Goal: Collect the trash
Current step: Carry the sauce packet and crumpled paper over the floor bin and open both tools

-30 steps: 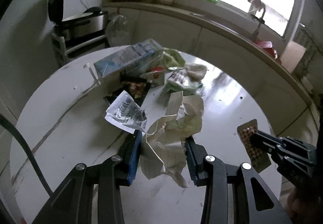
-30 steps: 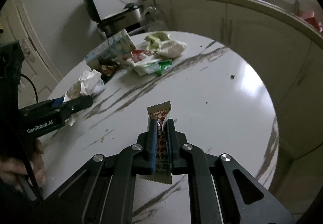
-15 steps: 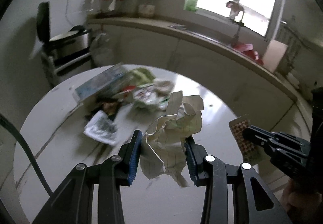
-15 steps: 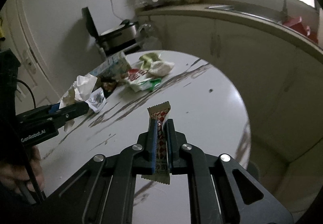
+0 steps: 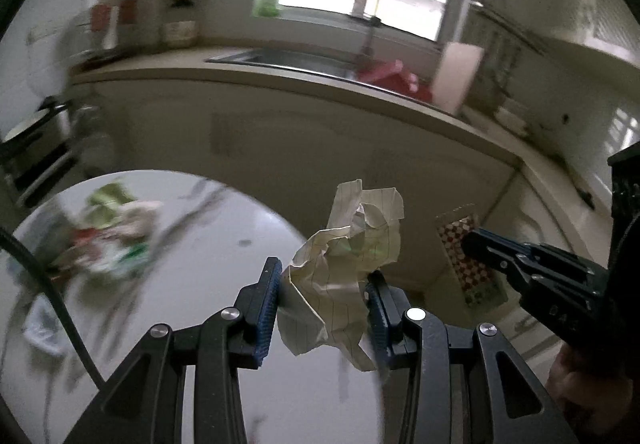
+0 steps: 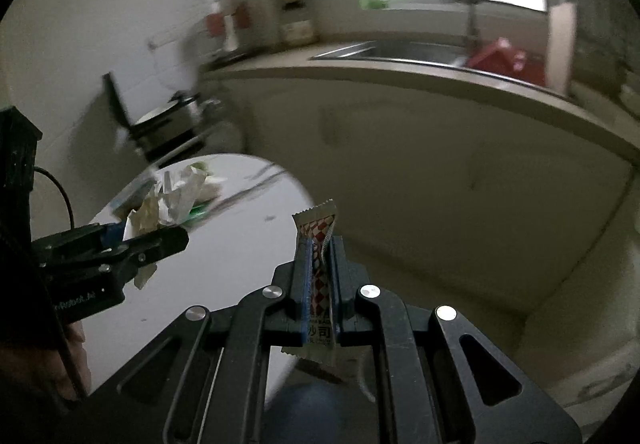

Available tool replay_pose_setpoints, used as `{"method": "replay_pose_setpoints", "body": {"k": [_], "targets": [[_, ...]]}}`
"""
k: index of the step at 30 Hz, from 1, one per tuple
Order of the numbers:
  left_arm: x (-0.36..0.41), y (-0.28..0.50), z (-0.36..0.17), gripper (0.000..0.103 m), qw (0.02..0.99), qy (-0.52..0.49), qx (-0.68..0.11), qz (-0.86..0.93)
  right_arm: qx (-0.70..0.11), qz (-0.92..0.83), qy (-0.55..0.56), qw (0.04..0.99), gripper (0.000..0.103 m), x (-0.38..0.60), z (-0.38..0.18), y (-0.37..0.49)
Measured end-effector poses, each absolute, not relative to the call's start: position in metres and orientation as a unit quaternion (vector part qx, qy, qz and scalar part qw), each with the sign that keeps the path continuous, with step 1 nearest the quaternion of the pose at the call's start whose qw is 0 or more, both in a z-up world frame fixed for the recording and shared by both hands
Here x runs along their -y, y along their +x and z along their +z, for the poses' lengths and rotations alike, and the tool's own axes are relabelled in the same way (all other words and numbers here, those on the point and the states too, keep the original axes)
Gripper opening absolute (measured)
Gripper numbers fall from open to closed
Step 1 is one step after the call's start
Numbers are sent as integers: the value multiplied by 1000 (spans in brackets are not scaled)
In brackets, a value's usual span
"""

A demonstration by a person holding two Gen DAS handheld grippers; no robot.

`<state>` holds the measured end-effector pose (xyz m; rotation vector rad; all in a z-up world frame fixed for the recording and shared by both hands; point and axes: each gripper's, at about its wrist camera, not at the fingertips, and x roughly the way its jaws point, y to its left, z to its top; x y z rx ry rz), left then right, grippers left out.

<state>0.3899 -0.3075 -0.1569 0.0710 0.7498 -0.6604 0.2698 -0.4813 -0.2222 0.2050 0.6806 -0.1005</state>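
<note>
Crumpled lined paper (image 5: 348,264) sits pinched between the blue pads of my left hand-held gripper (image 5: 324,298), lifted above the round white bench (image 5: 168,324). My right hand-held gripper (image 6: 320,276) is clamped tight on a red-and-white checked wrapper (image 6: 318,240), held upright past the bench's edge. More trash (image 5: 108,236), blurred, lies in a heap on the bench's far side.

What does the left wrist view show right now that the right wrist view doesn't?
Only the left wrist view shows the crumpled lined paper whole, clamped in the left gripper. Only the right wrist view shows the right gripper shut on the checkered wrapper, print readable. Both show the round table, its trash pile and the sink.
</note>
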Motion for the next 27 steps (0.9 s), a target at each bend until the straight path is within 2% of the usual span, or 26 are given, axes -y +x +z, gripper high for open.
{"method": "replay_pose_setpoints", "body": {"k": [8,18,22,23,25,27], "targets": [[410,417,-188,37,843,79,-397,-353,-354,-107,146,917,8,566,-257,254],[503,466,-265,37,792,158,-480,-343,-428,-120,259,857,8,641,-383,259],[532,485,-293,41,770,193,-505,-338,-442,-122,291,840,9,655,-417,260],[538,488,-299,43,768,201,-509,-333,-446,-122,295,836,9,658,-425,261],[547,492,-306,59,765,209,-514,-325,-450,-125,301,831,12,665,-436,261],[553,494,-309,68,768,215,-512,-320,-451,-129,311,826,14,670,-446,261]]}}
